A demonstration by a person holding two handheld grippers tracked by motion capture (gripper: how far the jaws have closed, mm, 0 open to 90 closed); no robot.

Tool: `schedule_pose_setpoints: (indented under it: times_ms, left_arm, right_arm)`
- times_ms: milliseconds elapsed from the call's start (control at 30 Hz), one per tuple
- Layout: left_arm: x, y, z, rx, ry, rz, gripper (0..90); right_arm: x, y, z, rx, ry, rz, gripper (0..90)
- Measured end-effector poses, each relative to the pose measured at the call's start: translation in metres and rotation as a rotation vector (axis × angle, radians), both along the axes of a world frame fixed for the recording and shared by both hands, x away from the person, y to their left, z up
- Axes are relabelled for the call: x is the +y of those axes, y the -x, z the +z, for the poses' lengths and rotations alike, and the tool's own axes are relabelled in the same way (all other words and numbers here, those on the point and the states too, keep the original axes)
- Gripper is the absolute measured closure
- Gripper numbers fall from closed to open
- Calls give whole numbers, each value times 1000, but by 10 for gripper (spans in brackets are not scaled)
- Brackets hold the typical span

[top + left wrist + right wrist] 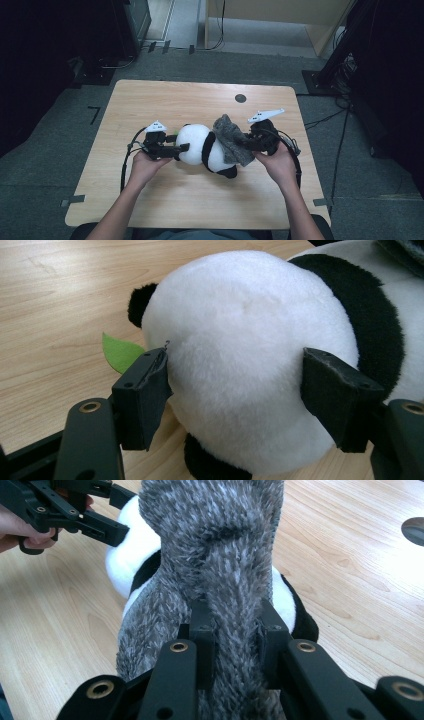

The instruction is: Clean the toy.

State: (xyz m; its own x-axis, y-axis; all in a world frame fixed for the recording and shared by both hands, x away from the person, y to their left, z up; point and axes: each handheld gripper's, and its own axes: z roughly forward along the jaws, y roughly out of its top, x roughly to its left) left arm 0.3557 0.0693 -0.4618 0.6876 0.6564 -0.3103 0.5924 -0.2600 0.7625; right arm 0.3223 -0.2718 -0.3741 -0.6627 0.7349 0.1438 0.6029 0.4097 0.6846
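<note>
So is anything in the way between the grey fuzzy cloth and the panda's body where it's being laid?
Nothing visible. The right gripper is clamped on a fold of the grey cloth, which already drapes straight over the panda. The left gripper holds the panda's head, clear of the cloth.

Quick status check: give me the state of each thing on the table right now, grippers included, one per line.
Panda plush: lying on the wooden table, head between the left gripper's jaws.
Grey fuzzy cloth: draped over the panda's body, one fold pinched by the right gripper.
Left gripper: jaws pressed against both sides of the panda's white head.
Right gripper: shut on the cloth.
Green felt leaf: flat on the table beside the head.
</note>
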Motion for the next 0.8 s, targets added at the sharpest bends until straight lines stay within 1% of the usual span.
schedule_pose_setpoints:
  times_ms: [133, 267, 367, 400, 467, 600, 700, 800]
  left_arm:
    - [0, 0, 0, 1, 1, -1, 289]
    - [1, -1, 0, 9, 6, -1, 290]
    - [1, -1, -1, 14, 11, 2, 291]
    - [1, -1, 0, 13, 9, 1, 291]
    - [0, 0, 0, 13, 10, 3, 294]
    - [0, 1, 1, 4, 1, 4, 299]
    - [-1, 1, 2, 4, -3, 6, 300]
    - [-1, 2, 2, -1, 0, 10, 302]
  right_arm:
    - [0, 0, 1, 6, -7, 0, 762]
    - [1, 2, 7, 2, -14, 8, 766]
    - [5, 5, 15, -10, -40, 24, 767]
    - [7, 6, 18, -13, -53, 38, 766]
    - [13, 8, 24, -20, -74, 59, 766]
    - [28, 6, 32, -39, -85, 100, 766]
    - [42, 0, 33, -32, -96, 129, 765]
    - [57, -8, 30, -22, -97, 157, 765]
